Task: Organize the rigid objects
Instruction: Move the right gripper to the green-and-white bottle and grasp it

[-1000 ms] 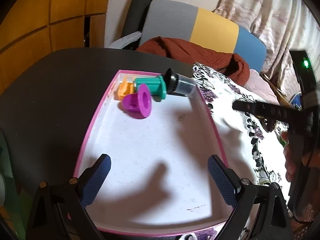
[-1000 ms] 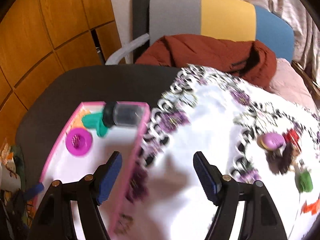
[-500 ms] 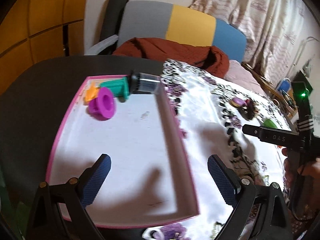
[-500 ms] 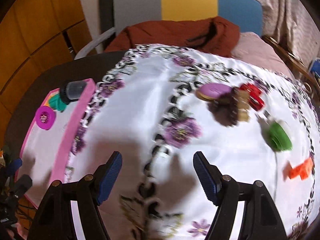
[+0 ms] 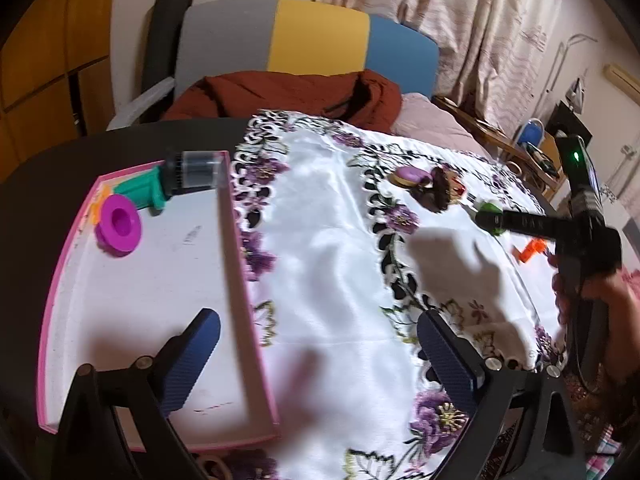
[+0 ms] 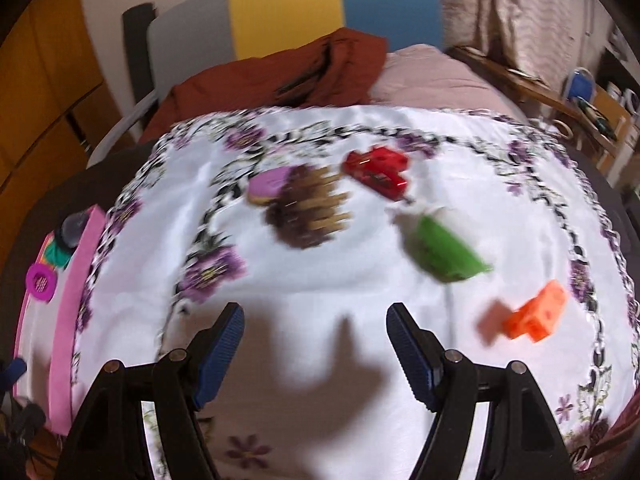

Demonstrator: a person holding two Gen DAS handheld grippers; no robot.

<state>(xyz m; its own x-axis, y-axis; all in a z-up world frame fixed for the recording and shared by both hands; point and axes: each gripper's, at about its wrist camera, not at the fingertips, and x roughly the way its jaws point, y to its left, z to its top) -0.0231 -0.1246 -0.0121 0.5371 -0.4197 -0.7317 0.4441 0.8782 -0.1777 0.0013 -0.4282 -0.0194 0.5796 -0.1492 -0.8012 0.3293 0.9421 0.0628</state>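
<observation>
Both the right gripper (image 6: 314, 350) and left gripper (image 5: 318, 354) hang spread and empty; the green piece (image 6: 442, 250) lies just beyond the right one, on the tablecloth (image 6: 320, 280).

Showing faint pale letters on the right gripper's (image 5: 520, 222) black bar, too blurred for reading.

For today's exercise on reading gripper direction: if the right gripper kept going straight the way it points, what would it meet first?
Probably bare tablecloth, then the brown comb-like piece. The open right gripper aims between it and the green piece; blur leaves depth unclear.
</observation>
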